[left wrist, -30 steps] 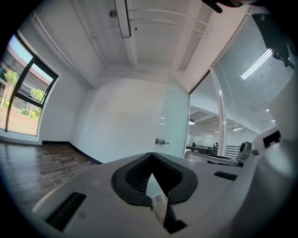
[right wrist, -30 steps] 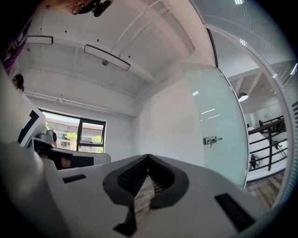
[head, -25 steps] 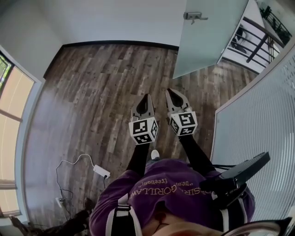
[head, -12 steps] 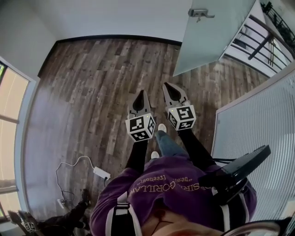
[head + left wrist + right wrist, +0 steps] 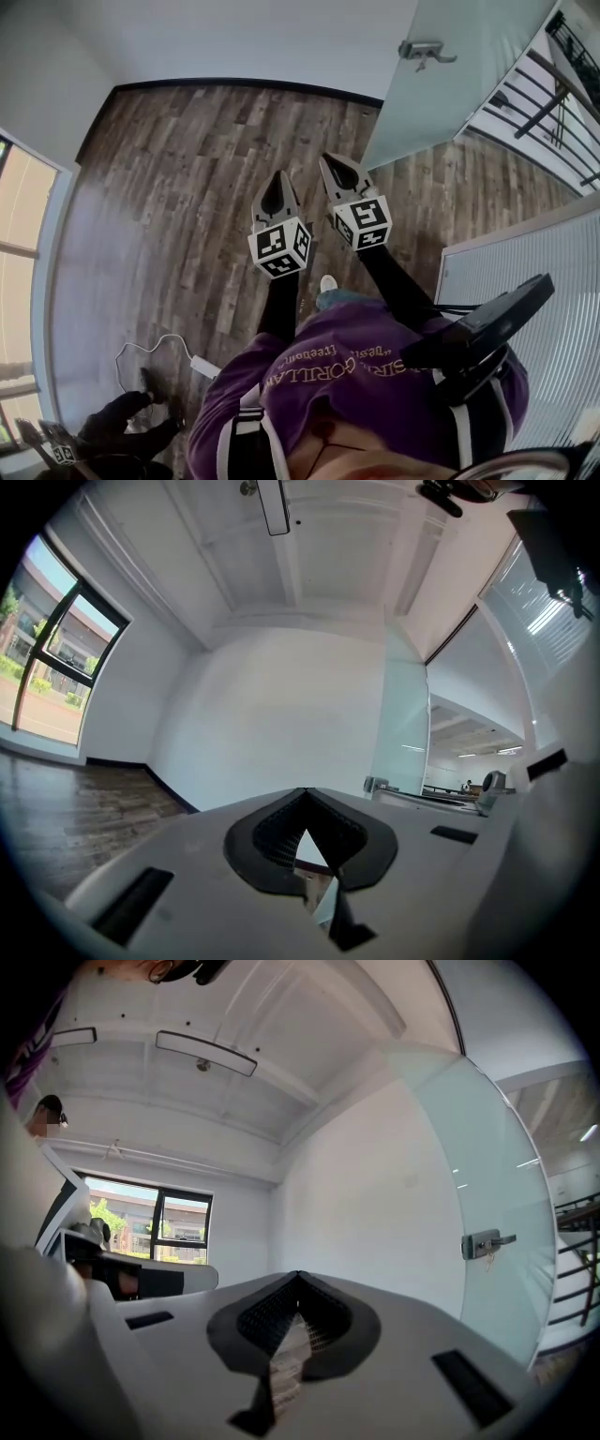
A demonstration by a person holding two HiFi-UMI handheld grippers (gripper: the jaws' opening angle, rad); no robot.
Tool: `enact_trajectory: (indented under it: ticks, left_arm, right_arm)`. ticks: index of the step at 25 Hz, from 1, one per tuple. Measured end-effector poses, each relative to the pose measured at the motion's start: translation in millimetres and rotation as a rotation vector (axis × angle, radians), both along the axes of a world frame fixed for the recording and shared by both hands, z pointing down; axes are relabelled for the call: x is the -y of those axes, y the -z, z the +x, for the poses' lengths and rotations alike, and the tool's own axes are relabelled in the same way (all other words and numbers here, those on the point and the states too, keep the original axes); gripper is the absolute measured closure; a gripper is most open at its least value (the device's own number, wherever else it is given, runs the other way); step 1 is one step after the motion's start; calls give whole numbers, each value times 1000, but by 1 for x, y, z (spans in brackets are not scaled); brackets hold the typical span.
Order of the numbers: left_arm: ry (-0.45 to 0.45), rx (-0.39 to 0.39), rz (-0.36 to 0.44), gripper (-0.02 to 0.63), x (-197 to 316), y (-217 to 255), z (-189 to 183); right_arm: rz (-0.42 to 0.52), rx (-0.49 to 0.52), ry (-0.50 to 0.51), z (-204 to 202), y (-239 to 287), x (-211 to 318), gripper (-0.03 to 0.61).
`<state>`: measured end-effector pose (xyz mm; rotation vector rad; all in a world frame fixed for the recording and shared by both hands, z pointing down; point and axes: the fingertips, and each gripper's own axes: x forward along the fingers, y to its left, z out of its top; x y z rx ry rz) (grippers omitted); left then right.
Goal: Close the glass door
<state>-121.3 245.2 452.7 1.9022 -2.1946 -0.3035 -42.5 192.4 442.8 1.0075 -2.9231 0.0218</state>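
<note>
The frosted glass door (image 5: 450, 84) stands open at the top right of the head view, its metal handle (image 5: 422, 49) on the near face. My left gripper (image 5: 274, 180) and right gripper (image 5: 328, 163) are held side by side over the wood floor, both pointing level toward the white wall and door, well short of them. Both are shut with nothing between the jaws. In the left gripper view the left gripper (image 5: 305, 791) faces the wall, with the door (image 5: 405, 714) to its right. In the right gripper view the right gripper (image 5: 298, 1275) has the door handle (image 5: 486, 1243) to its right.
A ribbed white partition (image 5: 525, 281) runs along the right. A stair railing (image 5: 562, 84) shows beyond the door. A white power strip with cable (image 5: 202, 366) lies on the floor at the lower left, next to another person's legs (image 5: 122, 417). Windows (image 5: 23, 272) line the left wall.
Both grippers have moved forward together toward the wall and door. The door handle has shifted right and down in the head view. A foot has stepped forward beneath the grippers.
</note>
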Motion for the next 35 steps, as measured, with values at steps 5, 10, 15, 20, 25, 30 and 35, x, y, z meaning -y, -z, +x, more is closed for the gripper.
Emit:
enact_trajectory:
  ticks: [5,10,15,20,25,30,35]
  left_arm:
    - [24,-21,-12,614,45,-9,-13]
    - [51,-35,-23,614,80,-14,-43]
    - [51,-31,-30,614,122,-22,-79]
    - [19,-5,-17,614,186,-15,-134]
    - [-24,6,12,614,229,-14,-181]
    - [-60,2,6,614,266,-18,-221]
    - [-121,-22,-14,614,301,-34,-228]
  right_arm:
    - [3,-3,13,-13,-1,50,588]
    - [-9,-13,18,-36,-5,90,588]
    - [-12,-5,6,-68,-13,134,588]
    - [0,3,-22,-121,-8,196,588]
    - [41,10,-65,-163,-2,235,588]
    - [32,3,-124,-193,-8,273,588]
    - [8,-23,-186,-195,-24,302,588]
